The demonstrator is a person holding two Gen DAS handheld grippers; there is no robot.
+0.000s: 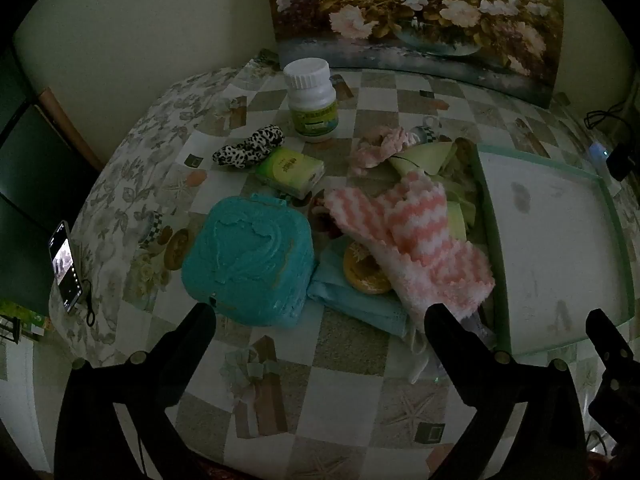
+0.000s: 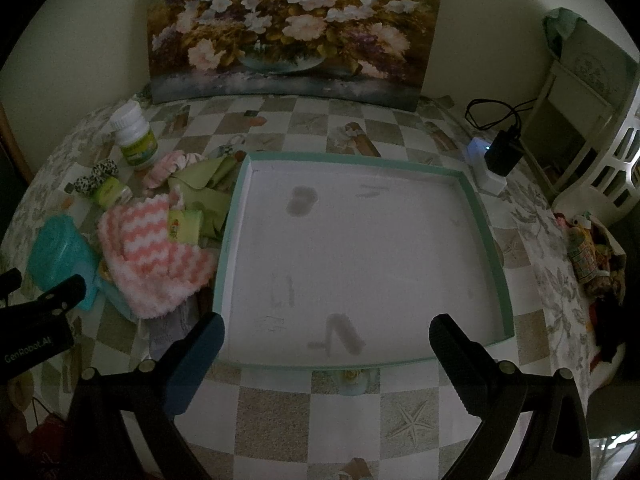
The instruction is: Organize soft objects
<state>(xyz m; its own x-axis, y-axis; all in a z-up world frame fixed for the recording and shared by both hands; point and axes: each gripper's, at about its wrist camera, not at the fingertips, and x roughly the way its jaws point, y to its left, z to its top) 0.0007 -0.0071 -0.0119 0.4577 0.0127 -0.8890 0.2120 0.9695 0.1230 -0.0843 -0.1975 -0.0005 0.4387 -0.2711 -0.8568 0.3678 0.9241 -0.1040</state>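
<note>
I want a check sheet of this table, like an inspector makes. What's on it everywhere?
Surface: checkered tablecloth; nothing seen spilled.
Job's things: pink-white fuzzy cloth, leopard scrunchie, pink scrunchie, green cloth piled left of the shallow box, which holds nothing.
Clutter: white bottle, tissue pack, teal case, yellow disc.
Tongs: left tongs and right tongs open, holding nothing.
Cables: black cable to a charger at the right edge.
Surroundings: flower painting, phone, white basket.

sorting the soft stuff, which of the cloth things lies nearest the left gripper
The pink and white zigzag towel: its fluffy end reaches the left gripper's right finger, while the pink scrunchie and spotted scrunchie lie farther back.
</note>
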